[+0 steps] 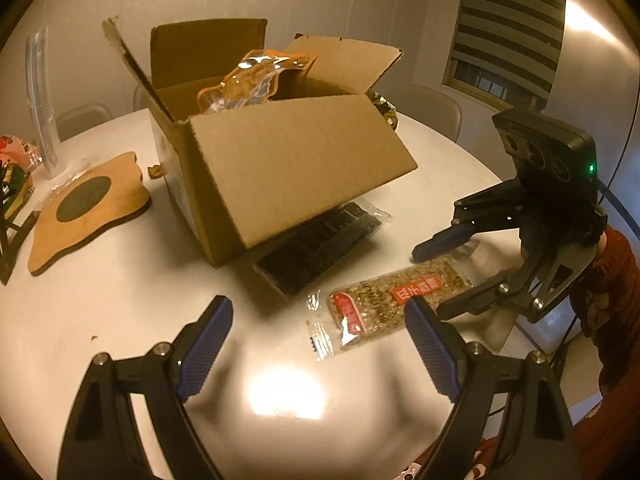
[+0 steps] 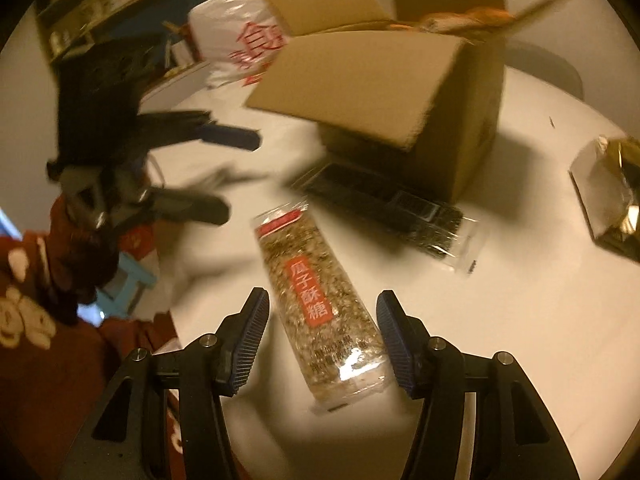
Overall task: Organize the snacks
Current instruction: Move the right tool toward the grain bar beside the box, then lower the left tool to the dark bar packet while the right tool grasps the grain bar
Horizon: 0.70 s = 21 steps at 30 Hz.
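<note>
Your right gripper (image 2: 322,334): fingers parted, straddling snack bar (image 2: 320,312), not pinching. Red label reads 瓜子酥糖. Bar flat on bench (image 2: 520,320), 6 o'clock of cardboard box (image 2: 400,92). Left gripper (image 1: 320,340) wide, empty.

Both wrist views angle down, close over table (image 1: 120,312); share box (image 1: 280,168), seed bar (image 2: 316,304) (right view perhaps motion-blurred).

front: table (image 1: 120,300) bare; behind: box (image 1: 280,168) flap overhangs dark packet (image 1: 320,240)

Round white table (image 1: 120,288), pale chairs (image 1: 438,108), striped window blind (image 1: 516,20) (warm light).
</note>
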Each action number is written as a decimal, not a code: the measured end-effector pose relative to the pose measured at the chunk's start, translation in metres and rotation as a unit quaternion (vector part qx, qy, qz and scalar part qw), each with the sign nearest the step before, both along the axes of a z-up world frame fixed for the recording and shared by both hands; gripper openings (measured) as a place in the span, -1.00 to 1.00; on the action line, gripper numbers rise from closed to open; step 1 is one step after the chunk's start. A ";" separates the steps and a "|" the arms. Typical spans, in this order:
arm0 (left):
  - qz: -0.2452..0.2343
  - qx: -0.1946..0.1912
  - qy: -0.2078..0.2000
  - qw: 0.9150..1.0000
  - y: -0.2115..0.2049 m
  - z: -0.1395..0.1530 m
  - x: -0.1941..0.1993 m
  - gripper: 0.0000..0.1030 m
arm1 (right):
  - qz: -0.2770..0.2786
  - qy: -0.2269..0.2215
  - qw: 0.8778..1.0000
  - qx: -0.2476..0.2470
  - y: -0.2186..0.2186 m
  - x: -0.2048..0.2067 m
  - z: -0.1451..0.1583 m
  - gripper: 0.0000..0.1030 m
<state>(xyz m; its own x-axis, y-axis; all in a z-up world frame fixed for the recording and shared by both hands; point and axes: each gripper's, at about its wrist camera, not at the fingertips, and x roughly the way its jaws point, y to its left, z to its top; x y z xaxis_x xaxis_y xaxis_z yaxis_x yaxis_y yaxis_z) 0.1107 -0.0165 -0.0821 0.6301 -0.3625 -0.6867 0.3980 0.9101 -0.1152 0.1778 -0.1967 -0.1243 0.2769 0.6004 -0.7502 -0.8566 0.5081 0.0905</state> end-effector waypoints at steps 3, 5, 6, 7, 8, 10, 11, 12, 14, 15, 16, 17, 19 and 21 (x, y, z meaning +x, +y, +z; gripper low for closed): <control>0.000 0.002 0.001 1.000 -0.001 -0.002 0.001 0.66 | 0.009 -0.016 1.000 -0.001 0.005 0.000 -0.001 0.03; 0.002 0.003 0.002 1.000 -0.001 -0.003 0.001 0.66 | 0.022 -0.037 0.999 -0.011 0.009 -0.005 -0.003 0.02; 0.002 0.004 0.002 1.000 -0.002 -0.004 0.002 0.66 | 0.024 -0.046 0.999 -0.015 0.009 -0.007 -0.004 -0.02; 0.001 0.005 0.002 1.000 -0.002 -0.004 0.003 0.66 | 0.024 -0.053 0.998 -0.019 0.010 -0.009 -0.004 -0.16; 0.001 0.007 0.001 1.000 -0.002 -0.004 0.004 0.66 | 0.024 -0.054 0.998 -0.020 0.010 -0.010 -0.004 -0.18; 0.006 0.016 0.000 1.000 -0.003 -0.004 0.009 0.66 | 0.022 -0.057 0.998 -0.023 0.005 -0.014 -0.004 -0.20; 0.009 0.022 0.002 1.000 -0.005 -0.004 0.012 0.66 | 0.020 -0.060 0.998 -0.025 0.001 -0.017 -0.005 -0.21; 0.010 0.026 0.005 1.000 -0.006 -0.005 0.016 0.65 | 0.018 -0.059 0.998 -0.024 -0.003 -0.019 -0.005 -0.21; 0.003 0.031 0.008 0.999 -0.011 -0.007 0.021 0.59 | 0.008 -0.056 0.998 -0.020 -0.018 -0.022 -0.005 -0.21; -0.001 0.036 0.010 0.999 -0.014 -0.008 0.025 0.54 | 0.000 -0.056 0.998 -0.018 -0.025 -0.024 -0.005 -0.21; -0.002 0.038 0.011 0.999 -0.016 -0.009 0.027 0.52 | -0.011 -0.055 0.998 -0.016 -0.034 -0.025 -0.004 -0.21; 0.000 0.040 0.010 0.999 -0.018 -0.010 0.031 0.44 | -0.019 -0.054 0.998 -0.014 -0.040 -0.026 -0.005 -0.21; 0.009 0.042 0.013 0.999 -0.020 -0.012 0.039 0.20 | -0.041 -0.054 0.998 -0.009 -0.056 -0.027 -0.004 -0.21; 0.011 0.044 0.022 0.999 -0.024 -0.017 0.048 0.09 | -0.072 -0.057 0.996 -0.012 -0.071 -0.027 -0.004 -0.21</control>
